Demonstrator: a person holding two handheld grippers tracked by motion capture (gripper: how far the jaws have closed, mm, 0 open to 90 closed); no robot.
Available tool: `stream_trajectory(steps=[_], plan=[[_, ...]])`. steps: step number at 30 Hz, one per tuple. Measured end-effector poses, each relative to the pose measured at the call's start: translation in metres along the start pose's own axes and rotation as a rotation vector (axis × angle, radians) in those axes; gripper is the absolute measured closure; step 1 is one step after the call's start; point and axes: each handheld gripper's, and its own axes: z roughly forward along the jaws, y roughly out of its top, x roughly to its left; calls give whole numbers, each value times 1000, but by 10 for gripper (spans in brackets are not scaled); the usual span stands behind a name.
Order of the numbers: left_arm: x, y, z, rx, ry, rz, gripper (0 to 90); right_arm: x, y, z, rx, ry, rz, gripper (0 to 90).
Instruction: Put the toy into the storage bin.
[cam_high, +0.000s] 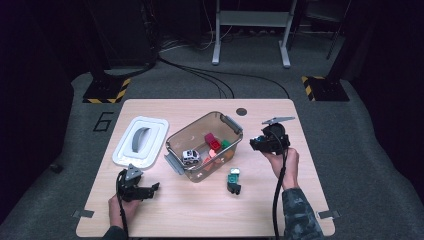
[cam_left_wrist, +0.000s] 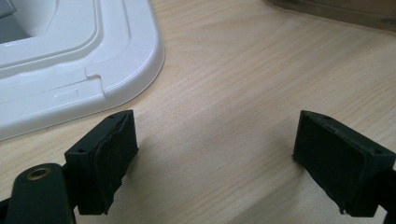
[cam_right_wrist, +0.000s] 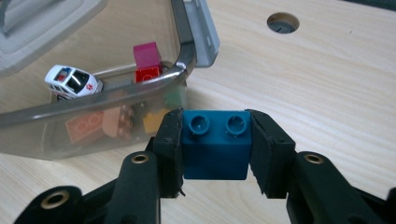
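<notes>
Two studs top the blue brick (cam_right_wrist: 215, 143) clamped between the right gripper (cam_high: 265, 141)'s jaws, near the table (cam_high: 280, 200)'s right edge beside the clear bin (cam_high: 175, 165). Inside the bin lie a toy car (cam_high: 190, 156) and coloured bricks (cam_high: 214, 142). Near the table's front-left corner, the left gripper (cam_left_wrist: 215, 158) gapes empty beside the white lid (cam_left_wrist: 116, 70).

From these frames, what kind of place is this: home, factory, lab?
Most likely a lab or recording studio set up for data capture, not a home. A lone wooden table stands on grey carpet, hazard-striped stand bases flank it, and cables run across the floor behind.
</notes>
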Motion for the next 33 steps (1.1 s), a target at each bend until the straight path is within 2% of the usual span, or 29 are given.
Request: stream_trajectory(steps=[12, 17, 33], plan=[[0, 0, 0, -6, 3, -2, 132, -4, 21, -14, -19, -13, 4, 589], [0, 0, 0, -5, 3, -1, 132, -4, 29, -16, -33, -16, -16, 589], [0, 0, 0, -1, -1, -1, 133, 9, 64, -17, -61, -12, -52, 589]])
